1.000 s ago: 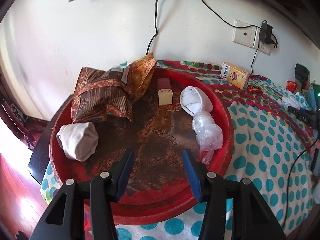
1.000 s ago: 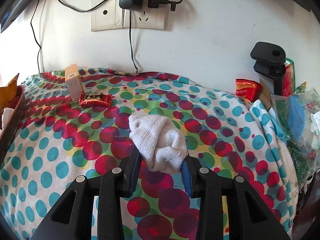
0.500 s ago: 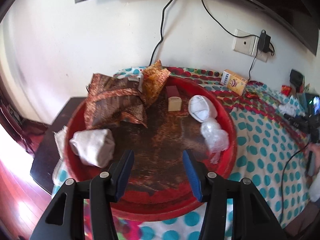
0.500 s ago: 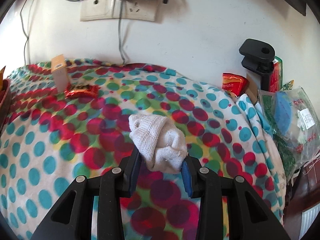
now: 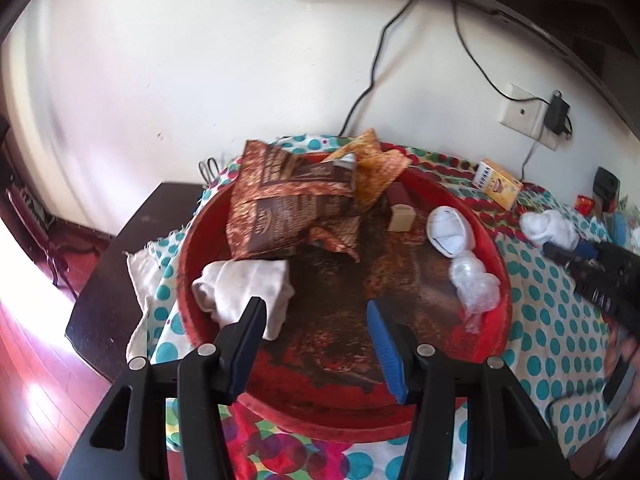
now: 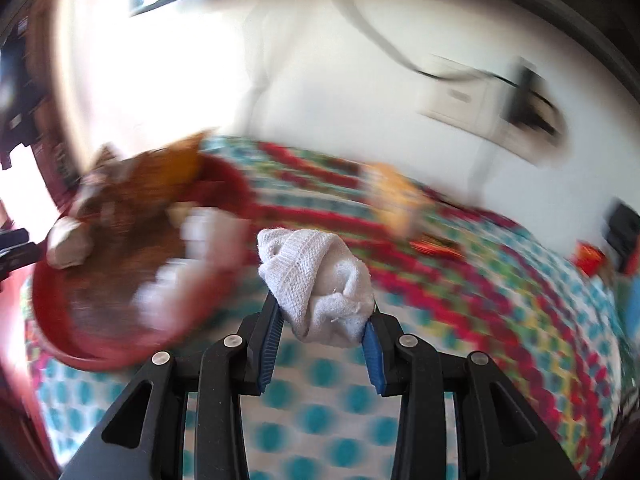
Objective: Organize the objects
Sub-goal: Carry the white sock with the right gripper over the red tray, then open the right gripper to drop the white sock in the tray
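A: Status on the right gripper (image 6: pixel 322 332)?

B: Clenched on the white sock (image 6: pixel 320 284). Pads pinched the lower half of the roll and the cuff stuck out past the tips at 12 o'clock. Right view was smeared, so the hand was mid-swing. The sock was in the air over the dotted cloth (image 6: pixel 320 376), with the red tray (image 6: pixel 80 344) at 9 o'clock from it.

A: Left gripper (image 5: pixel 316 322)?

B: Released, nothing between the pads. Jaws had just been widening. It hung over the tray's near rim (image 5: pixel 320 420). The grey sock (image 5: pixel 244 292) was just beside the left finger, at 10 o'clock.

A: Where should the white one land?

B: My call: the bare patch mid-tray. The snack bags (image 5: pixel 288 204) took 11 to 12 o'clock, the small box (image 5: pixel 400 216) sat at 12, the mask (image 5: pixel 450 232) and plastic wad (image 5: pixel 474 288) at 2.

A: Tips?

B: Slow the swing before the rim. Come in from 3 o'clock above the wall and clear the wad. Lower close to the floor, then let go. A rolled sock could bounce or unroll if dropped high. Keep the left one back so they don't collide.
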`<act>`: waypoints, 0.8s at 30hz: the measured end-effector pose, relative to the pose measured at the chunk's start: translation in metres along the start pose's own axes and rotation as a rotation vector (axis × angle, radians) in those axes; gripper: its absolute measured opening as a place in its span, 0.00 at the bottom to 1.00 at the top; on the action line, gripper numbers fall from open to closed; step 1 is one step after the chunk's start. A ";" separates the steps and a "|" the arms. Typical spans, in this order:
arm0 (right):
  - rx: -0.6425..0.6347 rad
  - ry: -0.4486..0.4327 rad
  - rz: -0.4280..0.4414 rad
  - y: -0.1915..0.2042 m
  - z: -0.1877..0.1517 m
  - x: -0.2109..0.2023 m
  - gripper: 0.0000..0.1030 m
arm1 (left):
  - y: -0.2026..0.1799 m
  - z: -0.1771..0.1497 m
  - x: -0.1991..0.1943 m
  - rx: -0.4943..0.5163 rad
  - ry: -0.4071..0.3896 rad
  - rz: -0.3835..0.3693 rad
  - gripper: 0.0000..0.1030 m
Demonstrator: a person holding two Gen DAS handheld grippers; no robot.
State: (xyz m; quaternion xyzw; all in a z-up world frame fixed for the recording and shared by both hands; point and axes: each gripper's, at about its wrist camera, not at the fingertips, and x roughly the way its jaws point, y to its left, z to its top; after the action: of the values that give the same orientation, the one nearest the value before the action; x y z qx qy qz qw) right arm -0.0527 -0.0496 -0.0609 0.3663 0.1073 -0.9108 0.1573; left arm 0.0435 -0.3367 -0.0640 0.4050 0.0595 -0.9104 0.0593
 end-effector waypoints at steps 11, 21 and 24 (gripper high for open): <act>-0.158 0.066 0.158 0.123 0.014 0.039 0.34 | 0.022 -0.003 0.011 -0.062 0.026 0.008 0.52; -0.135 0.123 0.156 0.131 0.016 0.063 0.36 | 0.021 -0.005 0.016 -0.062 0.040 0.005 0.52; -0.132 0.129 0.157 0.130 0.016 0.064 0.52 | 0.021 -0.005 0.017 -0.061 0.041 0.002 0.52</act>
State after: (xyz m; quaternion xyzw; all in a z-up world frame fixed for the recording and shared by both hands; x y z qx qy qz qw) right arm -0.0595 -0.1885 -0.1050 0.4200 0.1478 -0.8613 0.2447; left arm 0.0394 -0.3574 -0.0815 0.4219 0.0879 -0.8996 0.0713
